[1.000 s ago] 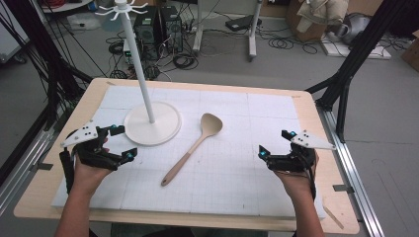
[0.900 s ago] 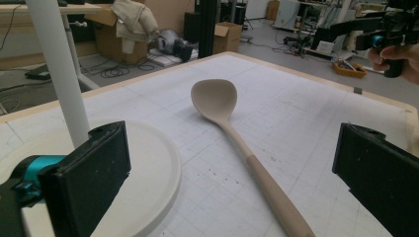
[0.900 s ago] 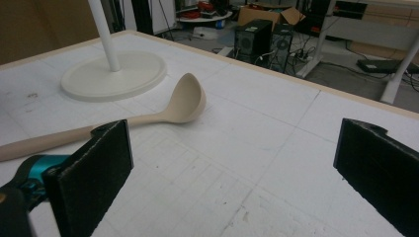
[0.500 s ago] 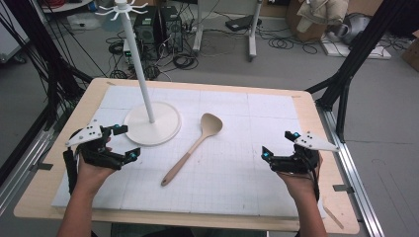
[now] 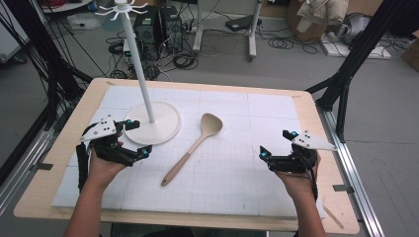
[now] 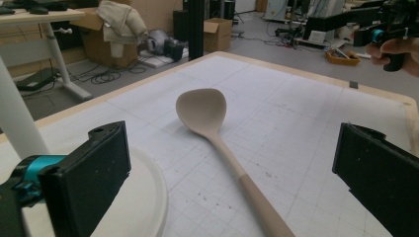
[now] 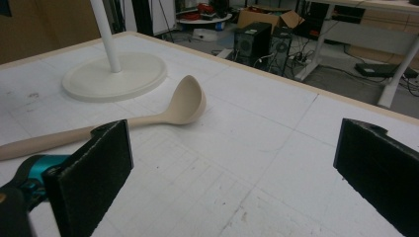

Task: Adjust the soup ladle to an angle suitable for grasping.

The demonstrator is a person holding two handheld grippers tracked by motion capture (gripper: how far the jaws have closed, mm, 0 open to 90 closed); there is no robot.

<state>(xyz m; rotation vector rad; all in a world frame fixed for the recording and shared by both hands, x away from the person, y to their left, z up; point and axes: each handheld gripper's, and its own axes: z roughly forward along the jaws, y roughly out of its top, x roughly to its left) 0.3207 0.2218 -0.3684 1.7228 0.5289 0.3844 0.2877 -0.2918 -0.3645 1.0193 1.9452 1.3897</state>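
Observation:
A beige ladle [image 5: 193, 146] lies flat in the middle of the white mat, bowl toward the far side, handle toward me. It also lies ahead of the left gripper's jaws [image 6: 217, 136] and to the left in the right gripper view [image 7: 148, 116]. A white stand [image 5: 148, 121] with a tall pole and hooks on top rests on its round base to the ladle's left. My left gripper [image 5: 137, 139] hovers open beside that base, holding nothing. Near the mat's right side my right gripper [image 5: 276, 143] is open and empty, well apart from the ladle.
The white gridded mat [image 5: 257, 113] covers a wooden table [image 5: 316, 113] with a raised light border. Beyond the far edge are computer cases [image 5: 158, 24], cables and boxes on the floor. Black frame posts [image 5: 346, 84] stand at the table's right and left.
Both hands have drifted slightly toward me and down. The ladle and stand have not moved, and both grippers stay open.

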